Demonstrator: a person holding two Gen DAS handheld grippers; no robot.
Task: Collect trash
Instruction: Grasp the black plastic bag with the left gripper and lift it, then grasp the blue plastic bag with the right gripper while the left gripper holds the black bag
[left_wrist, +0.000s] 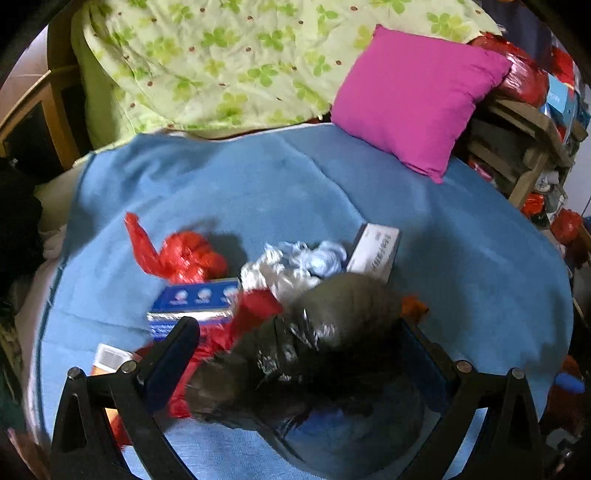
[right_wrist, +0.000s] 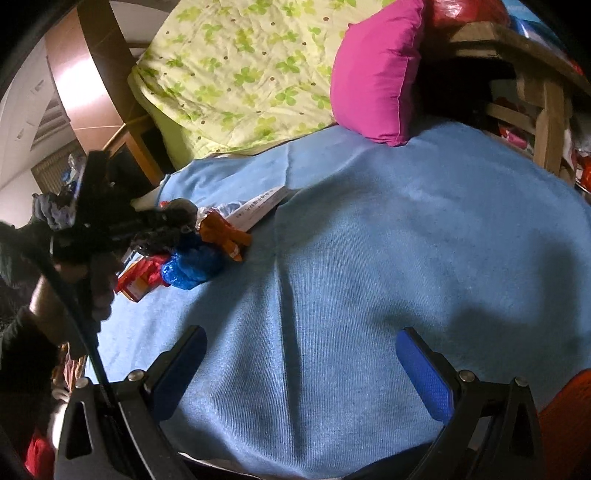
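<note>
In the left wrist view my left gripper (left_wrist: 295, 343) stands wide open over a trash pile on the blue blanket (left_wrist: 461, 258). A crumpled black plastic bag (left_wrist: 325, 339) lies between its fingers. Around it lie a red plastic bag (left_wrist: 177, 254), a blue and white carton (left_wrist: 195, 306), crumpled silver and white wrappers (left_wrist: 295, 266), a white box (left_wrist: 375, 251) and an orange scrap (left_wrist: 415, 308). In the right wrist view my right gripper (right_wrist: 299, 373) is open and empty above bare blanket. The pile shows at its left: a blue bag (right_wrist: 192, 266), an orange wrapper (right_wrist: 225, 232), the white box (right_wrist: 258, 206).
A magenta pillow (left_wrist: 417, 99) and a green floral quilt (left_wrist: 229, 62) lie at the bed's far end. A wooden shelf (left_wrist: 524, 147) stuffed with red bags stands to the right. A wooden bed frame (left_wrist: 55, 107) is at far left. The left gripper's body (right_wrist: 103, 218) shows in the right wrist view.
</note>
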